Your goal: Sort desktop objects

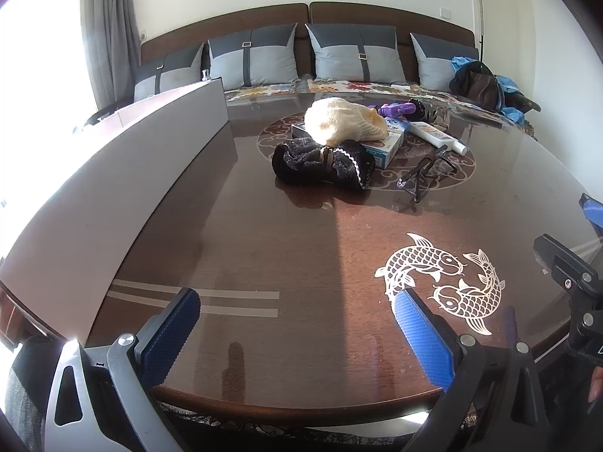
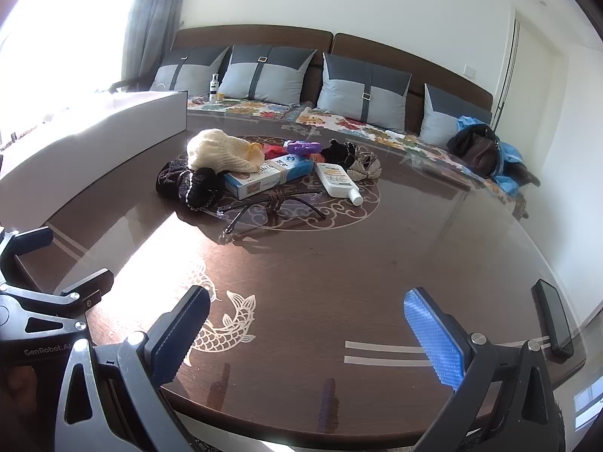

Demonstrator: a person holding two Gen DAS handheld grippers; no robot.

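Note:
A pile of objects lies mid-table: a cream knitted hat (image 1: pixel 346 124) (image 2: pixel 222 154), a black lacy cloth (image 1: pixel 324 165) (image 2: pixel 188 184), a blue-and-white carton (image 1: pixel 388 148) (image 2: pixel 264 179), a white bottle (image 1: pixel 437 135) (image 2: pixel 337 180), dark-framed glasses (image 1: pixel 426 173) (image 2: pixel 271 207), a purple toy (image 1: pixel 399 109) (image 2: pixel 303 147) and a beige bow (image 2: pixel 363 169). My left gripper (image 1: pixel 297 324) hovers open over the table's near edge, far short of the pile. My right gripper (image 2: pixel 307 331) is likewise open, with nothing between its fingers.
A long white bin (image 1: pixel 150 143) (image 2: pixel 94 143) stands along the left of the round brown table (image 1: pixel 301 248) (image 2: pixel 377 256). A black phone (image 2: pixel 554 320) lies at the right rim. Behind is a sofa with grey cushions (image 1: pixel 252 56) and a heap of clothes (image 1: pixel 486 83).

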